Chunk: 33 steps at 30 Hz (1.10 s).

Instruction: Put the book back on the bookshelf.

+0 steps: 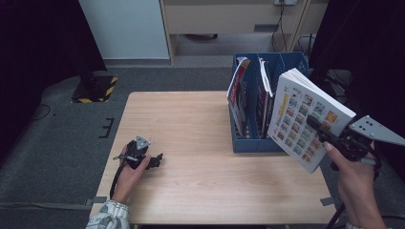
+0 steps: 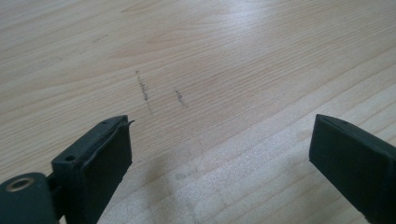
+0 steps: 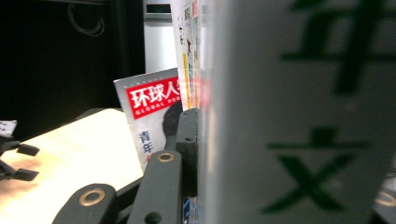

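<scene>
1. The desk (image 1: 200, 143) carries a blue file rack (image 1: 258, 143) at its right edge, magazines standing in it.
2. The book (image 1: 305, 117) hangs tilted off the desk's right edge, beside the rack, clamped in the right gripper (image 1: 321, 130); filing seems underway, so next comes aligning it with a free slot.
3. The left gripper (image 1: 155, 160) rests near the left edge, jaws apart, empty.

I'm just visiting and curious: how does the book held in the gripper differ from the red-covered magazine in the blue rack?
The book is clamped in the right gripper, lifted and tilted beside the blue rack; the red-covered magazine stands inside the rack. The book looks thick, with small colourful pictures on white; the magazine looks thin. Both are printed reading matter.
</scene>
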### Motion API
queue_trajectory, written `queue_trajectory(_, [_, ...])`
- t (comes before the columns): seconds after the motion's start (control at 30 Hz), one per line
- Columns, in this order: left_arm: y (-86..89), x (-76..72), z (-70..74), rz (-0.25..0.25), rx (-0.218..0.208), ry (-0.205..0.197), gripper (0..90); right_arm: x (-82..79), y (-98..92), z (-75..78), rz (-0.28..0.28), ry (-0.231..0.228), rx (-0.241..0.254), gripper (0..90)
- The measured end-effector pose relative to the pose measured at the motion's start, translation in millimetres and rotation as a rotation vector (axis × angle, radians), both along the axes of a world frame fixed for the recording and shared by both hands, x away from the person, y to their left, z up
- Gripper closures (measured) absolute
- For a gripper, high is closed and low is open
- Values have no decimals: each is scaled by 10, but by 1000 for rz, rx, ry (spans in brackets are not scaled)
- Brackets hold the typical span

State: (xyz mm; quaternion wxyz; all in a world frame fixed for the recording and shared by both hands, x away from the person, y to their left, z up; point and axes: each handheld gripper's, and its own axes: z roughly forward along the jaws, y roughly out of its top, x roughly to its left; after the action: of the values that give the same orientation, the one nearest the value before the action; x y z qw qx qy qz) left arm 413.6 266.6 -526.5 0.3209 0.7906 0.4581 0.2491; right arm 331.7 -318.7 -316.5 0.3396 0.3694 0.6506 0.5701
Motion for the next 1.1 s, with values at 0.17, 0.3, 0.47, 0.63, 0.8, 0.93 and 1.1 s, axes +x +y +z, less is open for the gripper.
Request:
queue_trajectory(0.17, [5,2,-1,1,1,2,51,53,-48,11,-28,5,-8,740])
queue_trajectory(0.3, [19,8,-5,7,0,3,48,106,-81,16,-49,3,-10,741])
queue_trajectory(0.47, [31,8,-5,11,-6,1,47,192,-108,33,-72,7,-18,741])
queue_trajectory(0.63, [24,8,-7,6,-3,1,47,281,-113,36,-89,15,-16,741])
queue_trajectory(0.8, [30,8,-5,8,-3,0,48,368,-89,24,-106,18,-25,741])
queue_trajectory(0.93, [33,8,-4,8,-4,0,48,425,-87,7,-116,27,-24,741])
queue_trajectory(1.1, [34,9,-2,8,-4,-3,48,478,-92,-12,-127,35,-21,740])
